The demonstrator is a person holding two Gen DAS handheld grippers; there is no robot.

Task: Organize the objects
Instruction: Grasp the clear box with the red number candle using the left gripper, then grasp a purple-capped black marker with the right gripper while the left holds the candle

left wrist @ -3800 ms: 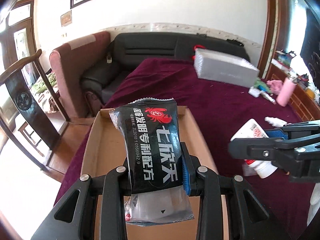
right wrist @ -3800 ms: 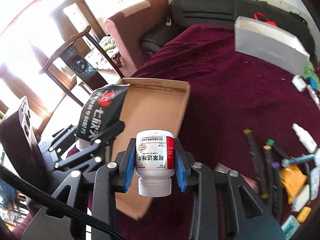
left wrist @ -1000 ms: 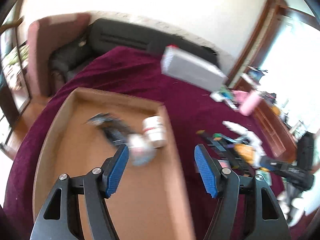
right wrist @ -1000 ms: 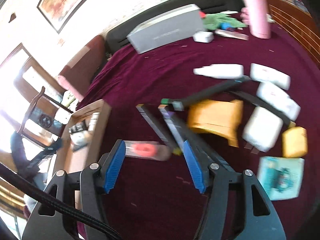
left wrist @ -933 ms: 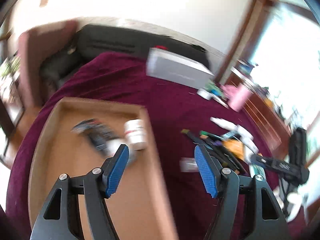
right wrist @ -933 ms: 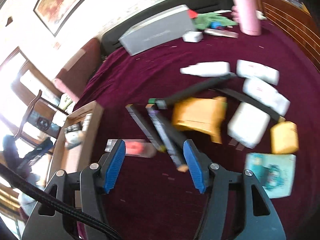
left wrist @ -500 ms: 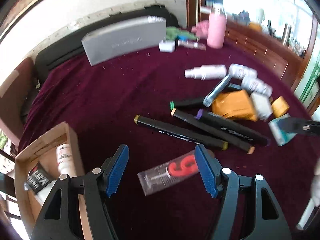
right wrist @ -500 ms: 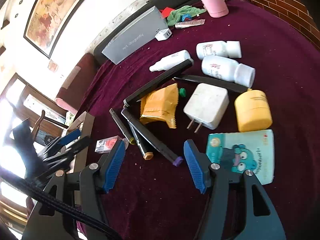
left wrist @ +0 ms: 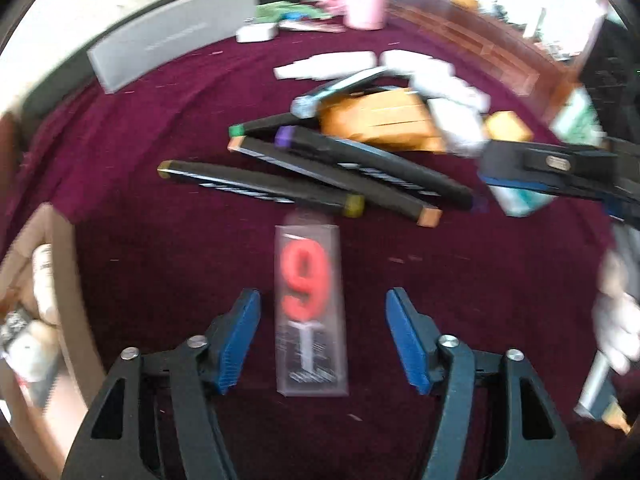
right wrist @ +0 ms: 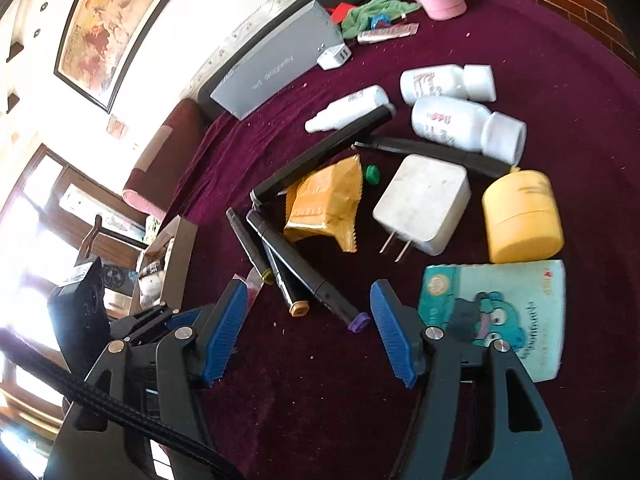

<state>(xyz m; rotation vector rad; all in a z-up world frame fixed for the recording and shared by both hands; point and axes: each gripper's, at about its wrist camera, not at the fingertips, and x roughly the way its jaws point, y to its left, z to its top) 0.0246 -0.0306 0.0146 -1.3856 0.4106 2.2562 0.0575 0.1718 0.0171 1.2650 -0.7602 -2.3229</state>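
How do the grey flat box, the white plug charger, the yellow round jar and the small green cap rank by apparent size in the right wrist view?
1. Grey flat box
2. White plug charger and yellow round jar: similar, too close to rank
3. Small green cap

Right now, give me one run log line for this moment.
left gripper: open, straddling number nine candle pack | right gripper: open, empty, over markers | cardboard box: holds earlier items

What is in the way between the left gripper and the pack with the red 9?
Nothing visible. The left gripper is open, and the clear pack with the red 9 already lies flat between its fingers on the purple cloth. The black markers lie beyond the pack's far end.
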